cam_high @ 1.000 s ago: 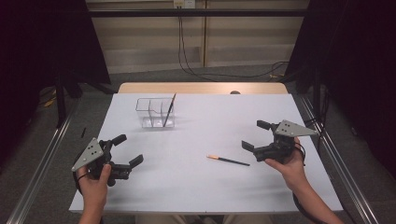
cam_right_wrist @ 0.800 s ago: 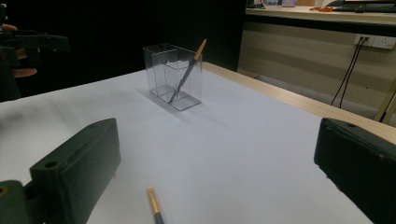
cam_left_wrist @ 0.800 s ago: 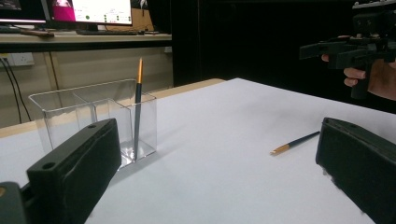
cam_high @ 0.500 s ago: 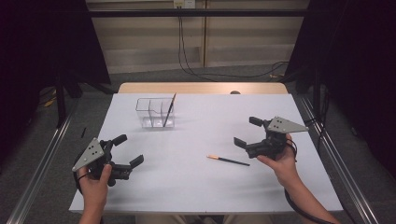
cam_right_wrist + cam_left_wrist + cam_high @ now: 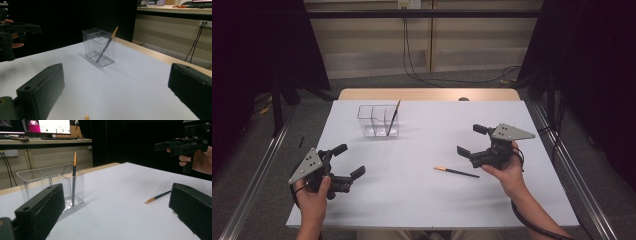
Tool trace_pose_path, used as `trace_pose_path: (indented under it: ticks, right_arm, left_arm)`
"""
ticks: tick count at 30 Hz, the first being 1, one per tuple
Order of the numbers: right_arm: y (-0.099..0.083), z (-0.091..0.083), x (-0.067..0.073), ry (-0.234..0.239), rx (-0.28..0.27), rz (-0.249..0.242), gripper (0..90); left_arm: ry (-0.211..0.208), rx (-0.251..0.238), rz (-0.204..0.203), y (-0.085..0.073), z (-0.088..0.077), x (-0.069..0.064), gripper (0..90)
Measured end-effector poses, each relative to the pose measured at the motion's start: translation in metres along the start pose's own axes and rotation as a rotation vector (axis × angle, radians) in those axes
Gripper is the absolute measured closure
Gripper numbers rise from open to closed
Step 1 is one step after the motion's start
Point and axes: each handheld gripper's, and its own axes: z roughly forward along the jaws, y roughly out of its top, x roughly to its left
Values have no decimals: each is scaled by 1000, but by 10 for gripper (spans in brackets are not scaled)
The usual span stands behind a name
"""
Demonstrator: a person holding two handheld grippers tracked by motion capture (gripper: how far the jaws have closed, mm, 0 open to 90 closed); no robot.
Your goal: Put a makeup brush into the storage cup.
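Right gripper (image 5: 472, 141) hovers wide open just beside the loose pencil (image 5: 456, 172), probably lining up a pickup; left gripper (image 5: 349, 161) waits open, empty.

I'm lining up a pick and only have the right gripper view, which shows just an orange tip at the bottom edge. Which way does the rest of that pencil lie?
Observer: In the high view the loose pencil lies flat on the table, orange end toward the table's left and dark end near your hand.
Operator: Is my gripper on it?
Observer: No. The right gripper is open and just beyond the pencil, not touching it.
Operator: Where is the other gripper?
Observer: The left gripper is open at the front left, well apart from the pencil.
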Motion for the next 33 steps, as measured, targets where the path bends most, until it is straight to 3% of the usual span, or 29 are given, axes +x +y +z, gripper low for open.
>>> trace_pose_path:
  ticks: [10, 33]
  right_arm:
    - [-1, 4, 1, 10, 29, -4, 0]
    - [-6, 14, -5, 32, 162, -12, 3]
  left_arm:
    - [0, 3, 3, 0, 1, 0, 3]
    - [-3, 8, 2, 0, 1, 0, 4]
